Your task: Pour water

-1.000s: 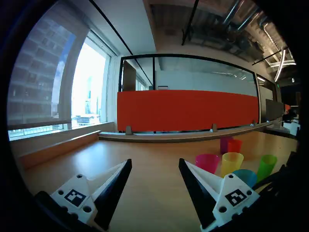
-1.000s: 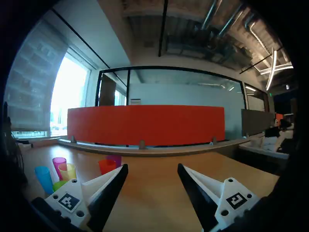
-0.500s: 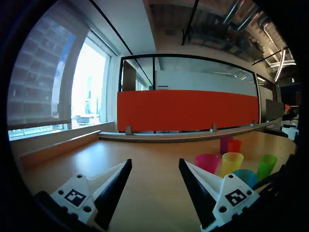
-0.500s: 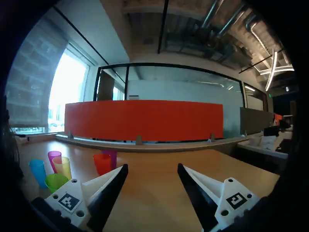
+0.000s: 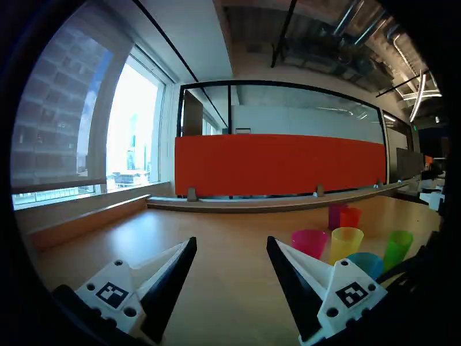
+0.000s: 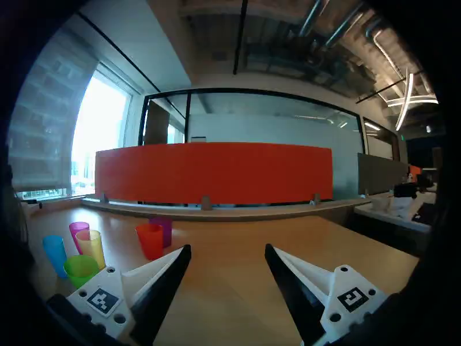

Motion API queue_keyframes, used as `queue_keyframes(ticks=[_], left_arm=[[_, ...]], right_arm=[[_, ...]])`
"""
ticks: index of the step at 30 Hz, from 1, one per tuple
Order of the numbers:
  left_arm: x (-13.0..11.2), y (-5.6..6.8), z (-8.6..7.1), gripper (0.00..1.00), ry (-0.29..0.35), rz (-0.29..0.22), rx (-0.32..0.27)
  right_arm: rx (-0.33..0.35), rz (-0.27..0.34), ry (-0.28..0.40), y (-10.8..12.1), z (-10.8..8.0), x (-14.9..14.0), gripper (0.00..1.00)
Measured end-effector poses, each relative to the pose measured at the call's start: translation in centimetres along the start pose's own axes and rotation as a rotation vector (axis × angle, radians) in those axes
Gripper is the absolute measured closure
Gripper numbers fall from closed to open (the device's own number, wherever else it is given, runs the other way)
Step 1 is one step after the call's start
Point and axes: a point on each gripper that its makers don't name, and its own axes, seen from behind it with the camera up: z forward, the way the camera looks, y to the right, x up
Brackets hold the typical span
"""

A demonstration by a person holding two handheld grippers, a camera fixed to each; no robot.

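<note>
left gripper view: the left hand-held gripper (image 5: pixel 230 243) hovers low over the wooden tabletop (image 5: pixel 173 226). its jaws stand wide apart and nothing lies between them. six plastic cups stand upright in a loose cluster on the tabletop, to the right of the gripper. the pink cup (image 5: pixel 310 242) is nearest the finger's tip and partly hidden behind it. the yellow cup (image 5: pixel 346 242) stands just beside it, and the blue cup (image 5: pixel 369 264) shows partly behind the finger's white body. the green cup (image 5: pixel 398 247) is farthest right. the red cup (image 5: pixel 350 217) and the purple cup (image 5: pixel 334 214) stand farther back, overlapping in this view. we cannot tell whether any cup holds water. an orange partition (image 5: pixel 279 164) closes the far edge of the tabletop, and a window (image 5: pixel 131 138) lies to the left.

right gripper view: the right hand-held gripper (image 6: pixel 227 249) also hangs above the tabletop (image 6: pixel 322 242), its jaws spread wide and holding nothing. we see the same cups to the left of its fingers. the green cup (image 6: pixel 80 269) is nearest. the blue cup (image 6: pixel 55 254), the yellow cup (image 6: pixel 92 247) and the pink cup (image 6: pixel 78 230) stand behind it. the red cup (image 6: pixel 150 241) stands in front of the purple cup (image 6: pixel 163 229), a little apart from the other four. the orange partition (image 6: pixel 213 173) spans the background.
</note>
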Motion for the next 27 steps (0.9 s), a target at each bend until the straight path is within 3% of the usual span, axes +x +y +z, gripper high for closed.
queue_keyframes(ticks=[27], left_arm=[[0.02, 0.04, 0.02, 0.10, 0.000, 0.000, 0.000]], right_arm=[[0.002, 0.000, -0.003, 0.04, 0.20, -0.01, 0.01]])
